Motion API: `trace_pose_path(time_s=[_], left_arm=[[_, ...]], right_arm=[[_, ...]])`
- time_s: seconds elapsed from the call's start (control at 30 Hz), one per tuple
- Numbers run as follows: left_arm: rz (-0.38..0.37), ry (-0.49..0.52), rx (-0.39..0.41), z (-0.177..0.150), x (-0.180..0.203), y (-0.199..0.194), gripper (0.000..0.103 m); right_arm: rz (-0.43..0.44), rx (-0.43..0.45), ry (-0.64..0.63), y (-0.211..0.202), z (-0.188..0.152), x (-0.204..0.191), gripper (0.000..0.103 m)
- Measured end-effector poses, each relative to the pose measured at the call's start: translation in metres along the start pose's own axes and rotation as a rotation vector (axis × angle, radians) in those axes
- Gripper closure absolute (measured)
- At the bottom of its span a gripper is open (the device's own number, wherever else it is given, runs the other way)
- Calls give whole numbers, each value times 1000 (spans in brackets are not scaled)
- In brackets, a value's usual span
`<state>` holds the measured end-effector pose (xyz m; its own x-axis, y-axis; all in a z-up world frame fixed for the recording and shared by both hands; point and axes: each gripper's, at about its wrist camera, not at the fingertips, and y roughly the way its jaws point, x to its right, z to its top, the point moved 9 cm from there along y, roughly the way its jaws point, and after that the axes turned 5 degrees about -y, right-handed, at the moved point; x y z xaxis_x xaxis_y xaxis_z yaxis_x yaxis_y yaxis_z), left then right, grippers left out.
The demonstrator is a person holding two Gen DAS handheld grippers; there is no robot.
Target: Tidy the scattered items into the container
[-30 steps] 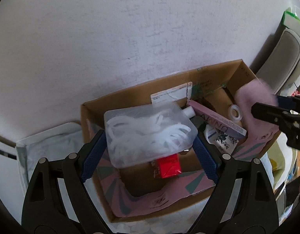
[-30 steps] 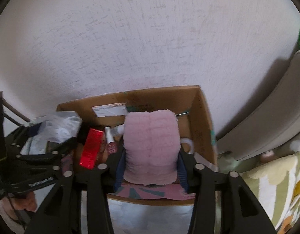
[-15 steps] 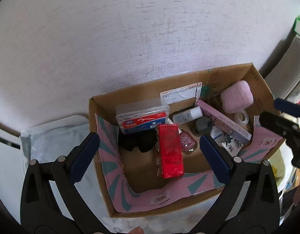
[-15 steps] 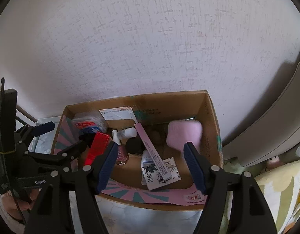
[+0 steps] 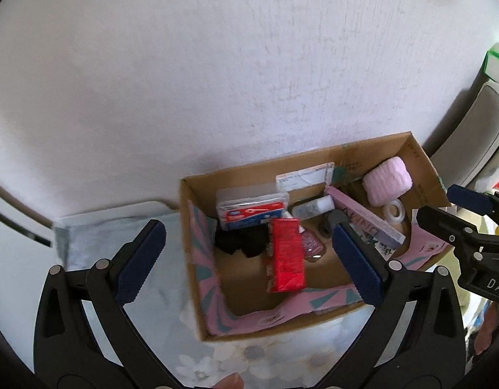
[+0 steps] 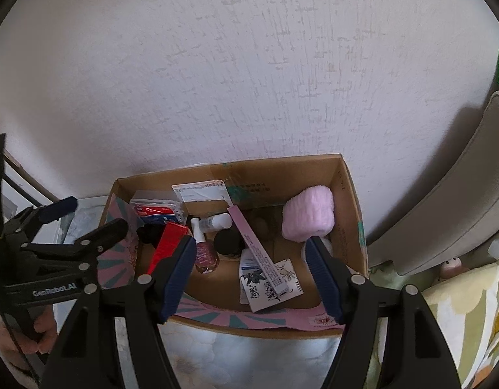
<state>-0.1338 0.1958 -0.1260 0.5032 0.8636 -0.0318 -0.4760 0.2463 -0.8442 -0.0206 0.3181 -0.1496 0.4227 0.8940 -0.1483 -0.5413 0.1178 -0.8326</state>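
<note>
Left hand-held gripper point(image 5: 249, 253) and right hand-held gripper point(image 6: 251, 270), both spread wide and empty, above cardboard box point(image 6: 350, 191) containing pink towel roll point(image 6: 309, 215) at far right.

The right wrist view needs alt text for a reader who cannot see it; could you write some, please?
The open right gripper hovers empty over a cardboard box against a white wall, holding a pink towel roll, red carton and small bottles.
</note>
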Motion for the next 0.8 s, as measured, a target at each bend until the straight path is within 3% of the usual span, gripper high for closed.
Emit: trace_pose_path(time_s=[0.2, 0.33, 0.57, 0.8], left_arm=[[3, -16, 45, -3, -20, -43, 1], [-2, -51, 54, -14, -42, -73, 1], [46, -123, 49, -43, -92, -122, 1], [75, -175, 53, -70, -128, -147, 1]], right_arm=[[-18, 22, -12, -23, 3, -24, 37], [-86, 27, -35, -44, 0, -47, 37], [-115, 7, -31, -81, -19, -96, 37], [-136, -23, 2, -95, -45, -123, 37]])
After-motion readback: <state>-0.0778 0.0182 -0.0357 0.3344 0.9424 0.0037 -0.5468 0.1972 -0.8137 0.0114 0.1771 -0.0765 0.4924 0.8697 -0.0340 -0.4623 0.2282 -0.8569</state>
